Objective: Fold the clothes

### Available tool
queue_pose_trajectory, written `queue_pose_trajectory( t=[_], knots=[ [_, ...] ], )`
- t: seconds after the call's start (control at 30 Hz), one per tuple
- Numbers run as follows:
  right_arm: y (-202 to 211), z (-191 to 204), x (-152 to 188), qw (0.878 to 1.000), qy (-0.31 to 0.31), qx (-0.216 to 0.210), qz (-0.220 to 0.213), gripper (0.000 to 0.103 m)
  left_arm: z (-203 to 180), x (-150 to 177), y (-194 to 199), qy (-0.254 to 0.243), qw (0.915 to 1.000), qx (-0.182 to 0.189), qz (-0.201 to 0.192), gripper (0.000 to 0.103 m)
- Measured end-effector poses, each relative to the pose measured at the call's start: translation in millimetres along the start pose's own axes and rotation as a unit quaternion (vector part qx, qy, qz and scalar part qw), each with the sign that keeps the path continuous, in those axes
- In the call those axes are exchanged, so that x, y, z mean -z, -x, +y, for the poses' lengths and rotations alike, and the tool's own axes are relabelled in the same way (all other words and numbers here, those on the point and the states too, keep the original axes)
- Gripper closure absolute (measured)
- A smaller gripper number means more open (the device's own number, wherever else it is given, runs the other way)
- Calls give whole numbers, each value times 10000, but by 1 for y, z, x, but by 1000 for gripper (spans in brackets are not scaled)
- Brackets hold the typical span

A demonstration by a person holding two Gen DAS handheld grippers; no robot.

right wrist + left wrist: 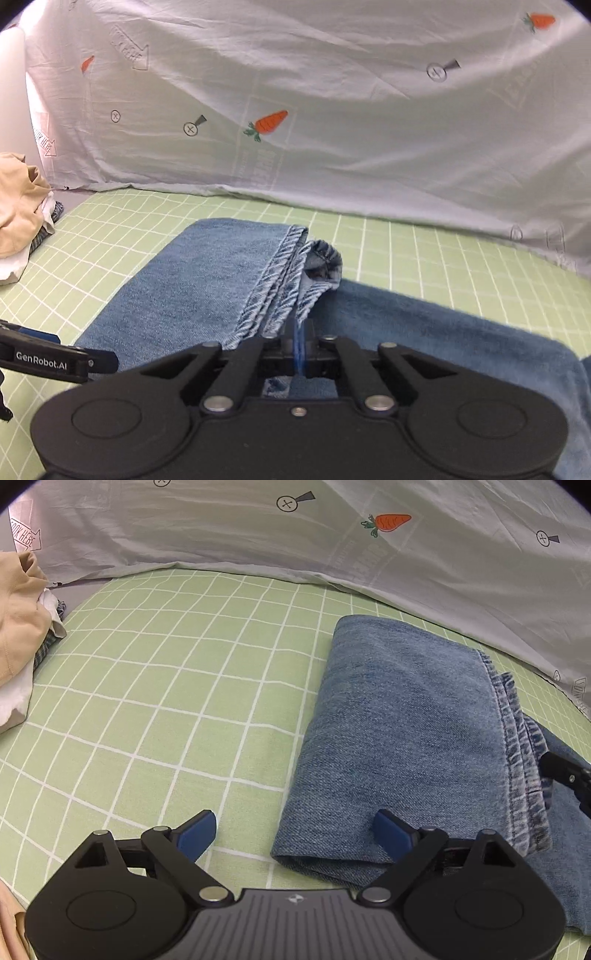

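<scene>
Green white-gridded bed sheet (155, 686): broad bare stretch left of the garment. Folded blue denim jeans (399, 738): lying right of centre, frayed hems (280, 280) stacked on top. Right gripper (298, 343): angled downward, jaws pinched together on a hem edge (blue pads meeting). Left gripper (295, 834): angled downward, jaws spread wide, holding nothing, one pad over the jeans' near corner.
</scene>
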State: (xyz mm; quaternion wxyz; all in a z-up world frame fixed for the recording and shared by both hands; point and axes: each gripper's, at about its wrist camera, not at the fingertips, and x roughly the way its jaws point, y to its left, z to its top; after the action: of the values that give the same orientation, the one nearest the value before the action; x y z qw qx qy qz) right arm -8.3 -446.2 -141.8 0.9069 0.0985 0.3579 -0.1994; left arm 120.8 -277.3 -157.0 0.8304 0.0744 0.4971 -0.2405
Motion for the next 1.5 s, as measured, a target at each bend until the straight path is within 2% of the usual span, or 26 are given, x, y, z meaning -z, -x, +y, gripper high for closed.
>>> queue_pose_trajectory(
  t=[0.03, 0.13, 0.17, 0.3, 0.33, 0.43, 0.47, 0.5, 0.57, 0.7, 0.87, 0.97, 1.07, 1.13, 1.27, 1.37, 1.47, 1.5],
  knots=[
    [-7, -6, 4, 9995, -238, -16, 203, 100, -2, 2, -2, -28, 10000, -48, 47, 11],
    [-19, -17, 8, 9965, -724, -156, 396, 71, -5, 7, -3, -71, 9998, -120, 138, 10],
    [-19, -18, 7, 9959, -812, -214, 333, 51, -5, 8, -3, -63, 9998, -117, 126, 10],
    [-33, -10, 1, 9949, -830, -494, 297, 27, -5, 8, -2, -88, 9998, -152, 124, 10],
    [-39, -6, 1, 9951, -778, -473, 387, 25, -6, 7, -2, -96, 9997, -169, 126, 9],
    [-52, 1, 8, 9955, -661, -382, 557, 27, -6, 8, -2, -111, 9997, -180, 120, 8],
    [-53, 3, 9, 9958, -591, -418, 560, 51, -5, 7, -3, -122, 9997, -175, 112, 8],
    [-53, 5, 9, 9960, -482, -495, 563, 66, -5, 7, -3, -133, 9997, -173, 104, 7],
    [-50, 10, 9, 9963, -269, -611, 542, 82, -5, 6, -4, -148, 9997, -182, 97, 5],
    [-27, 14, 8, 9981, 124, -541, 268, 83, -5, 2, -1, -102, 9998, -41, 143, 7],
    [18, -3, 9, 9994, 318, -104, -70, 84, -8, -4, 21, -87, 9996, 197, -179, 7],
    [21, -26, 21, 9994, 128, 245, 209, 83, -12, -6, 18, -195, 9996, 177, -140, 7],
    [22, -51, 34, 9976, -447, 243, 472, 83, -18, -3, 7, -245, 9995, 174, 98, 7],
    [34, -53, 31, 9978, -465, 328, 355, 83, -23, -2, 7, -341, 9990, 213, 169, 7],
    [57, -60, 26, 9969, -196, 758, -21, 83, -36, 5, 8, -667, 9972, 242, 251, 6],
    [50, -79, 37, 9942, -524, 895, 289, 82, -45, 10, 7, -886, 9952, 265, 321, 6],
    [35, -93, 54, 9895, -969, 841, 660, 79, -52, 9, 7, -1037, 9938, 151, 383, 6],
    [37, -93, 55, 9898, -929, 876, 637, 73, -55, 9, 9, -1105, 9931, 110, 369, 6]
  ],
)
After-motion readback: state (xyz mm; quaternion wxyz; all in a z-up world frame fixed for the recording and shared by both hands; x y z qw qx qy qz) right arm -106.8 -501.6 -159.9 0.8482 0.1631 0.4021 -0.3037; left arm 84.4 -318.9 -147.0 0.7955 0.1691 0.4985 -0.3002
